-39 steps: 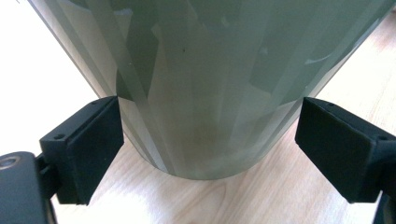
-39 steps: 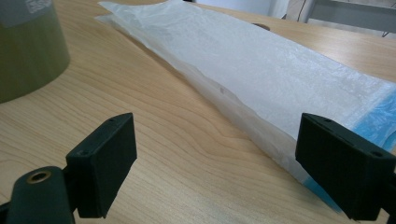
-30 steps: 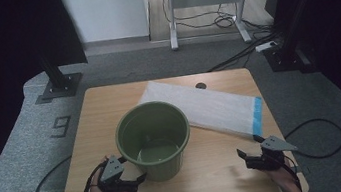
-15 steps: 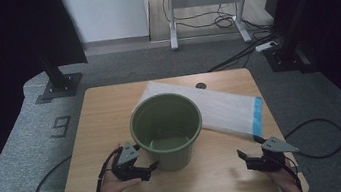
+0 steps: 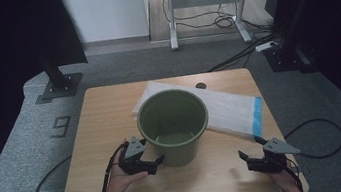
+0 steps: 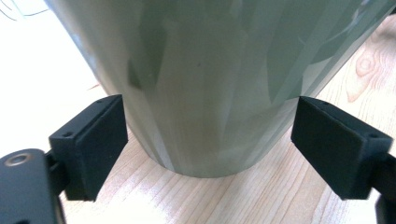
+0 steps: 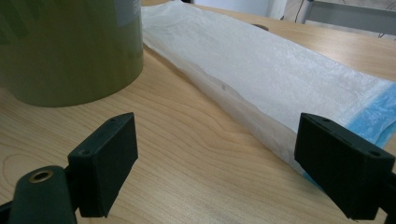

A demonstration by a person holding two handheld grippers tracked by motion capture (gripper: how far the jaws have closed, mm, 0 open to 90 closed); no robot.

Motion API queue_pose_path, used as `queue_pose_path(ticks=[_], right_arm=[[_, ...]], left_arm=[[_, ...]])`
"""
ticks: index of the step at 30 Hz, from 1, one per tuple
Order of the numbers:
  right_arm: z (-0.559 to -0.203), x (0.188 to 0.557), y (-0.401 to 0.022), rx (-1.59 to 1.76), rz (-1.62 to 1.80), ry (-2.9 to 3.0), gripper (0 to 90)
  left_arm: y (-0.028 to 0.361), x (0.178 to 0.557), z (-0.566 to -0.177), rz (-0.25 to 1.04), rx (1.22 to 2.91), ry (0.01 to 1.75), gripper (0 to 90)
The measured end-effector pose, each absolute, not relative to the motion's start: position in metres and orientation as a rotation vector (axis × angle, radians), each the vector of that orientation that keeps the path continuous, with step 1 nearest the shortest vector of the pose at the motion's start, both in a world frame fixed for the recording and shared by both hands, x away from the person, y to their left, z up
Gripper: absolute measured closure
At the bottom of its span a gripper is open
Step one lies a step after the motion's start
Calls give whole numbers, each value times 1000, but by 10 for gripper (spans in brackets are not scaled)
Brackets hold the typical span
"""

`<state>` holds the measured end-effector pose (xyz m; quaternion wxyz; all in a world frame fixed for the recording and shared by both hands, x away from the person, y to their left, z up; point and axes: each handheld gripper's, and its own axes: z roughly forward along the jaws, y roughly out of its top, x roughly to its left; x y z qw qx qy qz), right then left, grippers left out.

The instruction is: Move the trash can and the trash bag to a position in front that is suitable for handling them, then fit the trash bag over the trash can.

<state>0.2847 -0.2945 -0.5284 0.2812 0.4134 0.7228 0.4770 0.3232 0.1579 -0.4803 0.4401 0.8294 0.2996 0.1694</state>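
Left claw [image 5: 155, 160]: open, jaws astride the bucket's base, one jaw touching its wall.
Right claw [image 5: 246, 158]: open, empty, low over desk [image 5: 110, 114], well apart from bucket.
Bucket [image 5: 173, 126]: green, upright, mid-desk.
Bag [image 5: 226, 108]: white, blue-edged, flat behind bucket.

grey carpet floor [image 5: 26, 161], white wall [image 5: 106, 9], metal-legged desk [image 5: 205, 0] behind.

Glossy plastic bucket [image 5: 174, 125], wooden table [image 5: 105, 115]
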Motion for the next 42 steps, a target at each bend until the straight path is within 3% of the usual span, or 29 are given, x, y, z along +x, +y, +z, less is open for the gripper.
queue_pose_path(ticks=[12,25,42], right_arm=[[-526,279,-297,1089,1263,1930,130],[-526,283,-289,1095,1184,1955,128],[-528,378,-236,1114,1009,2099,144]], left_arm=[[200,306,-487,505,2065,877,139],[229,300,-493,497,2030,955,140],[242,289,-509,500,2054,1051,144]])
